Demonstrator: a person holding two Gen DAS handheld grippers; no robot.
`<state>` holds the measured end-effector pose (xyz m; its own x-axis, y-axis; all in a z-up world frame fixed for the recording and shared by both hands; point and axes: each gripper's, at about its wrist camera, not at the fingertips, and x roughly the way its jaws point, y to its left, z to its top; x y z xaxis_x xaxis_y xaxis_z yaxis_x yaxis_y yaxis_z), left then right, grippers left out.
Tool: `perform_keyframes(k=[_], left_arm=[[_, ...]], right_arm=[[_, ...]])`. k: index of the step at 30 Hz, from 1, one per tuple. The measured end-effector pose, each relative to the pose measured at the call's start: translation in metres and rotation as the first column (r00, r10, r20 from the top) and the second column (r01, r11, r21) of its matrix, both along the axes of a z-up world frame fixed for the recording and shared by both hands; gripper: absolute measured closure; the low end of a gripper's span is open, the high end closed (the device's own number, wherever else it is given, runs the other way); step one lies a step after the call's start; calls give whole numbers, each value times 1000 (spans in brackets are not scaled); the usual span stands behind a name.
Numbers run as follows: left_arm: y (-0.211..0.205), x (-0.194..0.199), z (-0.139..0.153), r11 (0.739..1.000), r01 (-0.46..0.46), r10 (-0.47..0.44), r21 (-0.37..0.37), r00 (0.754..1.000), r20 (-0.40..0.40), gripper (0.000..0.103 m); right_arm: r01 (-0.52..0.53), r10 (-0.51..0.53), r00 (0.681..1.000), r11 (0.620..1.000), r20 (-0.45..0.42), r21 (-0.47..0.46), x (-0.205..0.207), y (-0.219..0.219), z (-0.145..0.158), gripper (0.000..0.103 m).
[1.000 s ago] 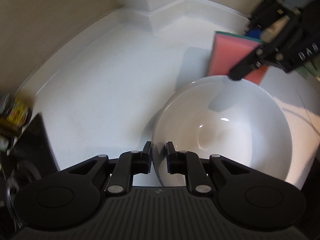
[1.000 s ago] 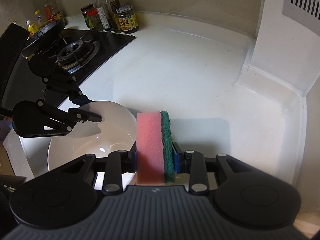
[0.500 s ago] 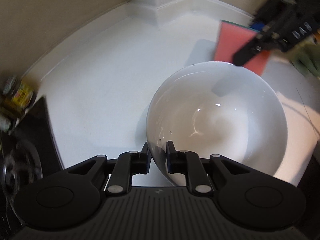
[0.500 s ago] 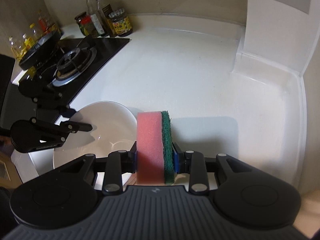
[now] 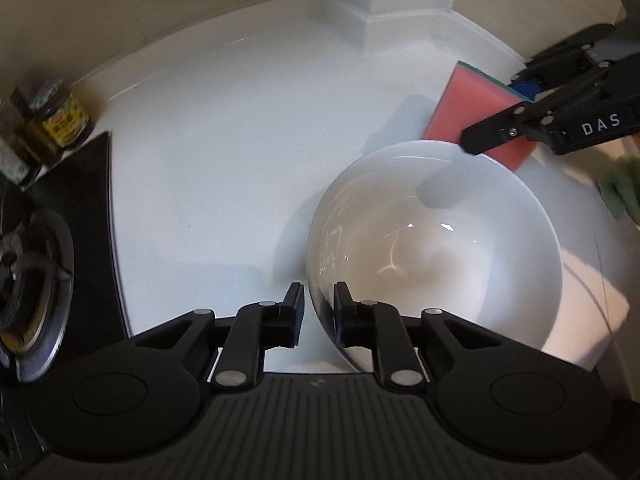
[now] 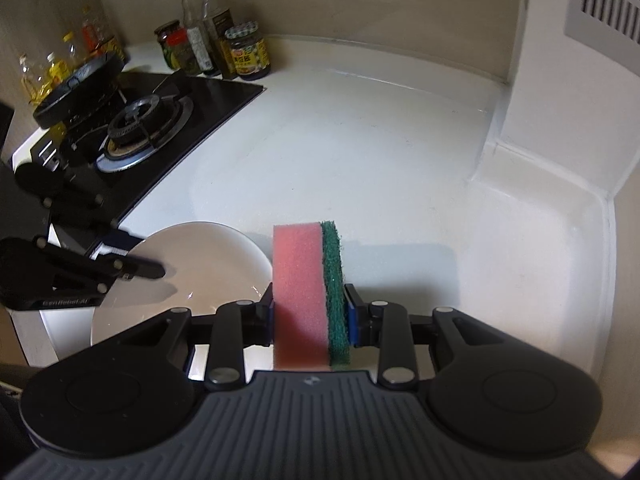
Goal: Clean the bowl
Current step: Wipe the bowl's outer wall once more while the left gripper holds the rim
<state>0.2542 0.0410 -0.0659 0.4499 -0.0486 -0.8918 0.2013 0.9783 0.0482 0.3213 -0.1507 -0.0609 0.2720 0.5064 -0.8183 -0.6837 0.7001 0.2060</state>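
On the white countertop (image 6: 360,152), just beside the black gas hob (image 6: 144,120), we have the white bowl (image 5: 436,248) gripped at its near rim by our left gripper (image 5: 316,312). One finger sits inside the wall and the other outside, clenched on the rim. We cannot tell whether the bowl's base rests on the counter or hangs a little above it.

We judge the bowl to be glazed ceramic: stiff, fairly heavy for a rim pinch, smooth enough to slip, and liable to chip if it knocks the counter. The rim is the only place two fingers can take it, so we would keep that grip firm and let the counter carry the weight while we scrub.

Our right gripper (image 6: 310,316) is closed on a sponge (image 6: 308,288), pink foam on one face and a green scouring pad on the other. It is soft and light, and it will squash under pressure. It stands upright beyond the bowl's far rim and apart from it, as the left wrist view shows.

The bowl is plain, round and deep, glossy inside with small highlights near the bottom. We see no obvious food residue, though faint smears show on the inner wall.

Jars and bottles (image 6: 224,48) stand along the back wall, well apart.
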Motion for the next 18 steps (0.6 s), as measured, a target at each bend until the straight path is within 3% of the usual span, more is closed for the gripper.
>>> perform_keyframes(k=[2, 5, 12, 15, 18], left_arm=[[-3, 0, -1, 999, 32, -32, 13, 999, 6, 89], [-6, 1, -1, 986, 150, -152, 68, 988, 20, 89], [-13, 13, -3, 890, 431, -437, 147, 899, 12, 85], [-15, 17, -2, 890, 436, -442, 132, 897, 15, 86], [-8, 14, 1, 947, 306, -307, 96, 952, 3, 85]], right_arm=[[14, -14, 1000, 1000, -3, 7, -5, -4, 0, 76], [2, -2, 1000, 1000, -14, 1, -11, -10, 0, 76], [-76, 75, 997, 996, -25, -41, -4, -8, 4, 76], [-78, 77, 997, 996, -7, -46, 5, 5, 3, 75], [-87, 88, 996, 995, 2, -51, 7, 12, 3, 75]])
